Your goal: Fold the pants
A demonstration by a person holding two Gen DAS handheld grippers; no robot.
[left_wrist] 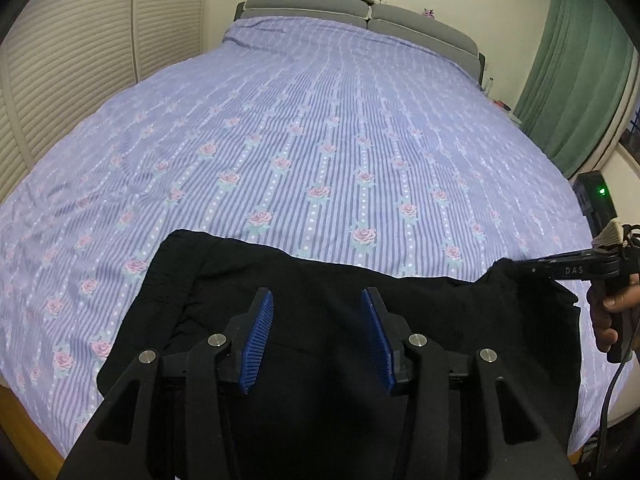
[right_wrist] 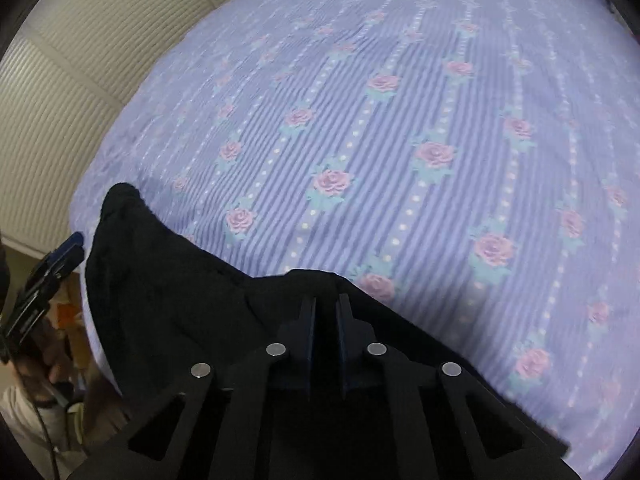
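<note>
Now the black pants (left_wrist: 340, 320) lie across the near edge of the bed (left_wrist: 320, 140), on its lilac striped cover printed with pink roses, and part of them hangs over that edge toward me. Their gathered waistband sits at the left end of the cloth in my left view.

My left gripper (left_wrist: 318, 336) hovers above the middle of the pants with its jaws part-way apart; the 2 blue pads (left_wrist: 260, 344) show clear space between them and nothing is caught there.

My right gripper (right_wrist: 325, 336) has its jaws drawn nearly together on the far edge of the pants toward the right side of the bed, and black cloth fills the narrow gap. From the left view that same gripper (left_wrist: 516, 269) comes in sideways, its tips buried in a raised corner of the fabric, with my right hand (left_wrist: 612, 312) on its handle.

Louvred doors (left_wrist: 80, 80) stand beyond the bed's left edge, a green curtain (left_wrist: 576, 80) beyond its right.
</note>
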